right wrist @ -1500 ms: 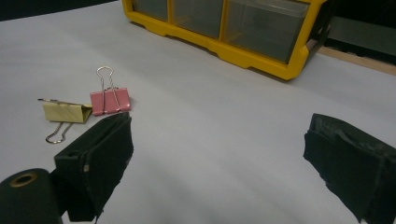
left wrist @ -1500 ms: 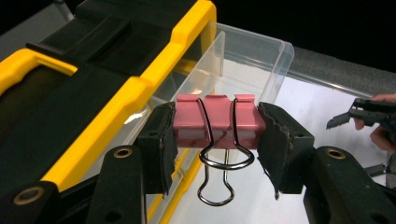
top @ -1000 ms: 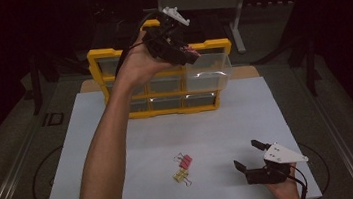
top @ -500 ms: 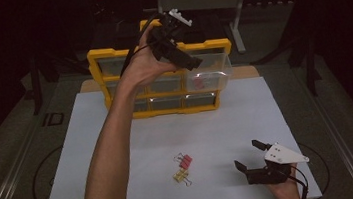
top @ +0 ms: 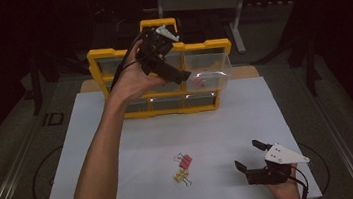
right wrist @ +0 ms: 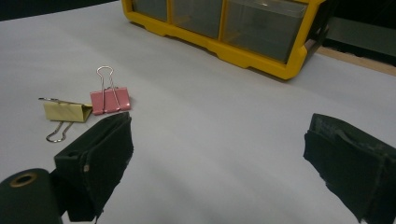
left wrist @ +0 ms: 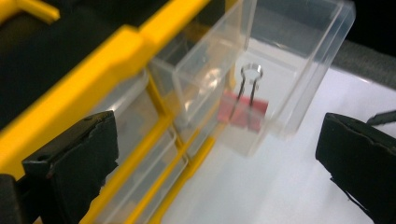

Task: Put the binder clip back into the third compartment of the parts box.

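High view: our left tool [top: 181, 73] hangs wide at upper centre, over the clear plastic drawer [top: 209, 73] of the yellow organiser [top: 109, 54]. Left gripper view: the red binder clip [left wrist: 245, 112] lies inside, released. Right gripper view: our right tool [right wrist: 215, 158] gapes; next we judge the pink binder clip [right wrist: 110, 100], left, needs grasping.

High overhead view; two close jaw-level views, yellow organizer [top: 165, 108] shared.

Left gripper [top: 174, 74] raised with fingers spread, right gripper [top: 251, 156] low, agape
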`<control>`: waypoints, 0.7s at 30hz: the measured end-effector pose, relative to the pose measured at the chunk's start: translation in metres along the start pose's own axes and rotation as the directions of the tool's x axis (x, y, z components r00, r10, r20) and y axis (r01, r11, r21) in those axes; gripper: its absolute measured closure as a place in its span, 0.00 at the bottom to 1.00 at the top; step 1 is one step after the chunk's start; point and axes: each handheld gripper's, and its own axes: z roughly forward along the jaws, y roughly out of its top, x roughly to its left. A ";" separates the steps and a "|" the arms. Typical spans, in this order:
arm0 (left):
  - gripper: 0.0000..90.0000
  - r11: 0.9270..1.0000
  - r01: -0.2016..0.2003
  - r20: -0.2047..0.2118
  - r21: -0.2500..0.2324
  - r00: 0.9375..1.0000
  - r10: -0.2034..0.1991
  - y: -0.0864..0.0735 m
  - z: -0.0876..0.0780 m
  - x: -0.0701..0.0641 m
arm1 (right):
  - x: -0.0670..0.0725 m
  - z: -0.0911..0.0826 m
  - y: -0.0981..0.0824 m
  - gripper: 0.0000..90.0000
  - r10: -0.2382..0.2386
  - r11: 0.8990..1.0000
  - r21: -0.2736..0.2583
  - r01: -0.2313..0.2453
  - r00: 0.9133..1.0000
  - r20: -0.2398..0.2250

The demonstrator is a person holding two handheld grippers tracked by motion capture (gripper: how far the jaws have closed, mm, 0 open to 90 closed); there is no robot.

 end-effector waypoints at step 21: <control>0.01 0.998 0.018 0.006 0.056 1.000 -0.019 -0.062 0.017 -0.019 | -0.002 0.000 0.000 0.09 0.002 1.000 -0.009 -0.002 1.000 0.005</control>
